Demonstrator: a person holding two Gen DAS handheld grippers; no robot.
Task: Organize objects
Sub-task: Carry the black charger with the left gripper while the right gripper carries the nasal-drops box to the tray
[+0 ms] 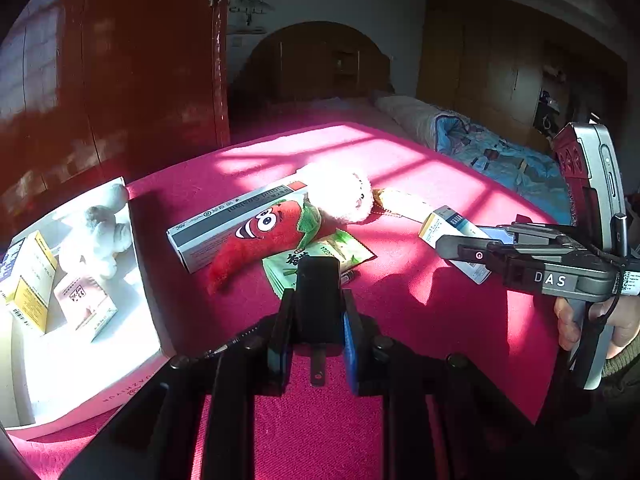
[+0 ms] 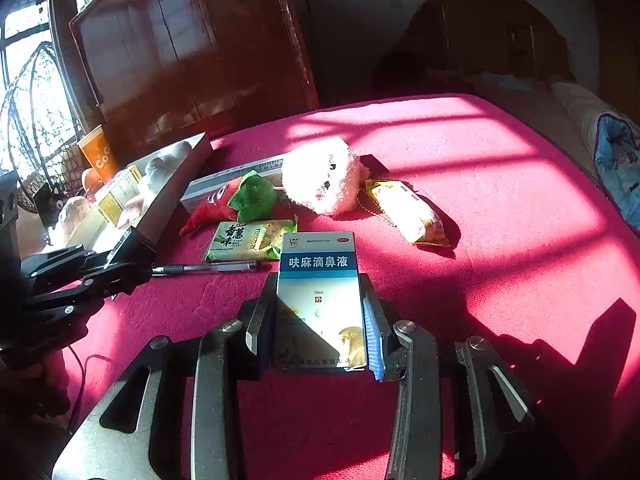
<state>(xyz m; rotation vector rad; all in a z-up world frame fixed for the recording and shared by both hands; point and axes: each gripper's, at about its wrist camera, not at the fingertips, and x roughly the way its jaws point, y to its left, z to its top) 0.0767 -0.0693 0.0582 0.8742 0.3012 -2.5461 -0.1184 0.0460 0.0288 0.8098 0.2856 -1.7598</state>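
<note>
My left gripper (image 1: 318,320) is shut on a black plug adapter (image 1: 319,300) and holds it above the pink bedspread. My right gripper (image 2: 318,320) is shut on a blue and white medicine box (image 2: 319,280); that box also shows in the left wrist view (image 1: 452,236). Between them lie a red plush carrot (image 1: 260,236), a long sealant box (image 1: 224,220), a white plush toy (image 2: 324,176), a green snack packet (image 2: 252,240), a yellow snack packet (image 2: 408,212) and a pen (image 2: 208,268). A white tray (image 1: 80,384) at the left holds small boxes and a white plush.
A dark red wooden cabinet (image 1: 140,72) stands behind the tray. A rolled blue quilt (image 1: 500,152) lies along the bed's far right. The pink bedspread (image 2: 500,200) is sunlit to the right. The left gripper shows at the left edge of the right wrist view (image 2: 132,256).
</note>
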